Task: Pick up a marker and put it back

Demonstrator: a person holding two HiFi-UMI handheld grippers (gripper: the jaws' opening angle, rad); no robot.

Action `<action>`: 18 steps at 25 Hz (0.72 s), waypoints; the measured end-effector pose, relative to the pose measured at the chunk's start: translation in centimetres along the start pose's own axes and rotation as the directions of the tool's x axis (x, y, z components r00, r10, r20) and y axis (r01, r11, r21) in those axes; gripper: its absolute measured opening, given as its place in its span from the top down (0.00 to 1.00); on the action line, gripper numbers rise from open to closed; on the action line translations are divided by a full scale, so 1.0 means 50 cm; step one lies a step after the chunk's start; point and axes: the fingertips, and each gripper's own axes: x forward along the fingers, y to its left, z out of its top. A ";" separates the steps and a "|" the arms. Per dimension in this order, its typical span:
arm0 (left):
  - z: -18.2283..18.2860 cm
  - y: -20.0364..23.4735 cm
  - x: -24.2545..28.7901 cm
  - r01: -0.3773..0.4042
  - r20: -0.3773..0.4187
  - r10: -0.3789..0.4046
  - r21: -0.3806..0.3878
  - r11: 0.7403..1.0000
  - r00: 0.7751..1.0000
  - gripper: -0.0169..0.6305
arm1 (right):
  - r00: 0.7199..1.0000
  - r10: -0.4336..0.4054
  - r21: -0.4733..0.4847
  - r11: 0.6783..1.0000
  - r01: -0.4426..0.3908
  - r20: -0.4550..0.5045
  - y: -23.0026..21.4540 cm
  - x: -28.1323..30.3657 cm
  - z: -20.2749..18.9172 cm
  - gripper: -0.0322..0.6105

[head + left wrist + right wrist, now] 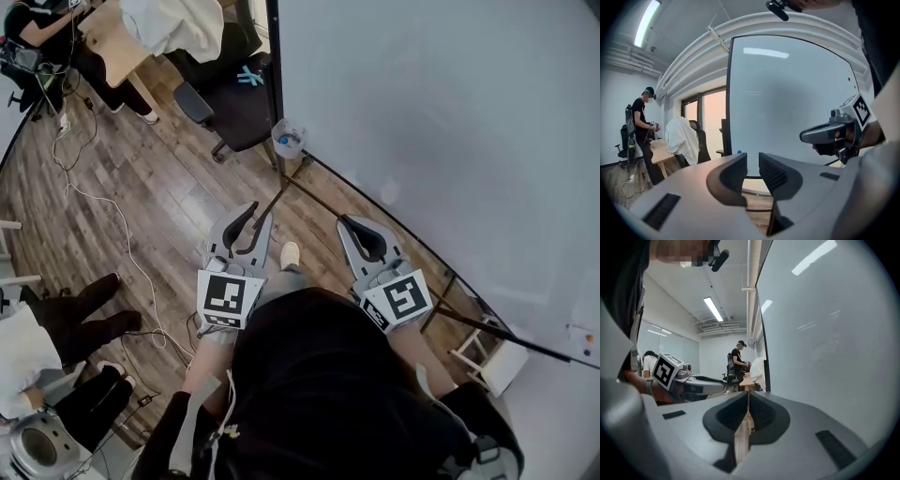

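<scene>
No marker shows clearly. A small clear cup (288, 140) with something blue in it stands at the near corner of the whiteboard (441, 122), where the tray rail (394, 220) begins; the blue tip also shows in the left gripper view (739, 152). My left gripper (259, 215) is held close to my body, its jaws a narrow gap apart with nothing between them (753, 161). My right gripper (346, 223) hangs beside it near the rail, its jaws touching at the tips and holding nothing (748, 397). Both point towards the cup, well short of it.
A black office chair (234, 103) stands just beyond the cup. A wooden table with a white cloth (169, 28) is at the back left. Cables (94, 187) trail over the wooden floor. A person's legs (75, 319) are at the left. Small magnets (586, 342) sit on the board.
</scene>
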 end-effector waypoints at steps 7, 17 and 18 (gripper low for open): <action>-0.013 -0.018 -0.031 0.006 -0.003 -0.006 -0.004 1.000 1.000 0.86 | 1.000 0.016 0.008 1.000 -0.016 -0.011 0.021 -0.008 -0.016 0.91; -0.032 -0.016 -0.062 0.002 -0.009 -0.002 -0.017 1.000 1.000 0.88 | 0.999 0.029 0.006 1.000 -0.029 -0.030 0.048 -0.013 -0.032 0.91; -0.033 -0.015 -0.065 0.000 -0.010 0.000 -0.019 1.000 1.000 0.88 | 0.999 0.031 0.005 1.000 -0.031 -0.031 0.050 -0.013 -0.032 0.91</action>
